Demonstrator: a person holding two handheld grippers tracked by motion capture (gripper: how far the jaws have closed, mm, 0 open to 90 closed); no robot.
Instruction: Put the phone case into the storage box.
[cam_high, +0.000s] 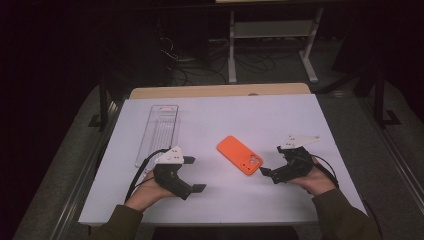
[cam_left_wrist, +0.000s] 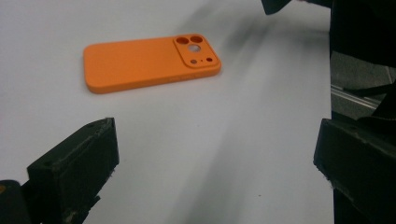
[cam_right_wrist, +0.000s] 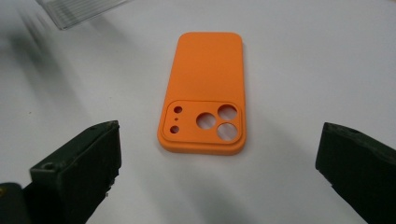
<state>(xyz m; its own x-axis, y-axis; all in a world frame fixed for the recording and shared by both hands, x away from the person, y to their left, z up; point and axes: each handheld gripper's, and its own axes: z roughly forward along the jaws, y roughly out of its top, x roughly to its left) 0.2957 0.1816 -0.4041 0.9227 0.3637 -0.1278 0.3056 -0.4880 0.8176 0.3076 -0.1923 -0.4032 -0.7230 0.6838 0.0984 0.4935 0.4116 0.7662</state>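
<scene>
The orange rectangular phone case looks matt, smooth plastic; the clear ribbed plastic tray shines; the white bench is matt.

High view overhead, facing forward-down; both gripper views low, close, sharing the orange phone case

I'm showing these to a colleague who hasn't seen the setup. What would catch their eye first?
The orange phone case lies back-up, camera cutouts showing, mid-table on the white table. The left gripper and right gripper flank it, jaws open. A clear plastic tray lies at far left.
</scene>
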